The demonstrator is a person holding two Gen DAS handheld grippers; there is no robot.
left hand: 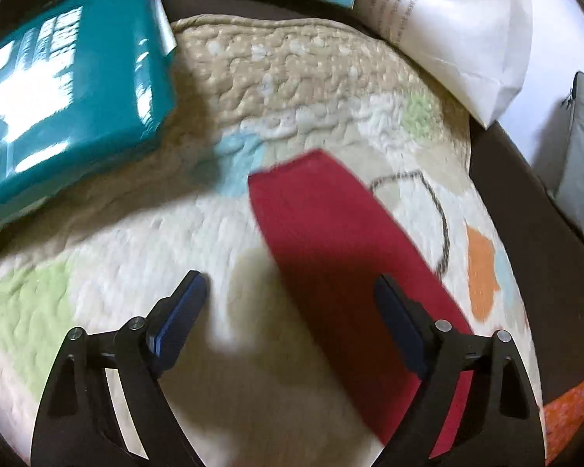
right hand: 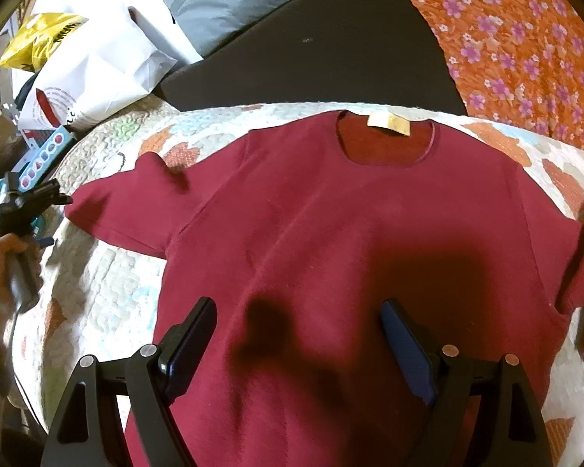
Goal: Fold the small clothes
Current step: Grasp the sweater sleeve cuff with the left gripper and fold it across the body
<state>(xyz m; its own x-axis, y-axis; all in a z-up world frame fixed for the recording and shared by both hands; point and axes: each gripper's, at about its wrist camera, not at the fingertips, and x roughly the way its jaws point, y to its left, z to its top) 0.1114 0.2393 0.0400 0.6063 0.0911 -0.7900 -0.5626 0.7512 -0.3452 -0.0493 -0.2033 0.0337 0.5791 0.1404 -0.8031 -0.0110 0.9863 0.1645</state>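
We are seeing dark red short-sleeved knit T-shirt lying flat, face up, on pastel quilted cotton mat. Judging it light, soft, floppy, likely gripping well at sleeve hem. Left tongs gaping, empty, beside sleeve. Right tongs gaping, hovering over shirt body. White paper bag contents hidden.

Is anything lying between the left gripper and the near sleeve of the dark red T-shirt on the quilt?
Nothing visible does. The left gripper hangs open over the patterned quilt, and the dark red T-shirt's sleeve runs under its right-hand finger with only bare quilt around it. The teal box sits off to the far left.
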